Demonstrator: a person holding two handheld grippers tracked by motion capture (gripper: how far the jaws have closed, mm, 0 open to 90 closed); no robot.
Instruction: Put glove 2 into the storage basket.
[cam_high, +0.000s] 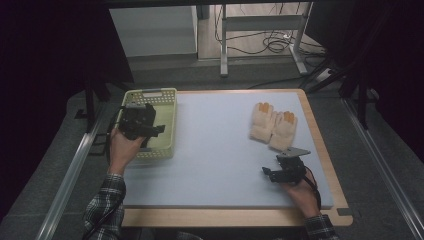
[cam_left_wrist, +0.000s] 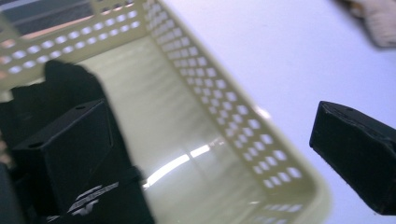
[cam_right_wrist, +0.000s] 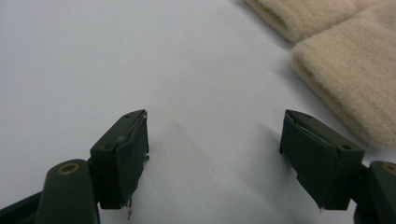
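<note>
A pale yellow perforated basket (cam_high: 168, 101) stands at the table's left side. My left gripper (cam_high: 159, 130) hovers over it, jaws wide open and pointing right. In the left gripper view the left gripper (cam_left_wrist: 205, 121) straddles the basket's long wall (cam_left_wrist: 224, 107) with nothing between its pads. A dark shape (cam_left_wrist: 63, 84) sits by the left jaw; what it is I cannot tell. Two beige fleece gloves (cam_high: 274, 125) with orange fingertips lie side by side at the right. My right gripper (cam_high: 268, 173) rests open near the front right, just short of the gloves (cam_right_wrist: 345, 79), and nothing is inside the right gripper (cam_right_wrist: 215, 135).
A light blue-white mat (cam_high: 215, 150) covers the wooden table. Its middle between basket and gloves is bare. Beyond the far edge are a desk frame and cables (cam_high: 270, 42) on the floor.
</note>
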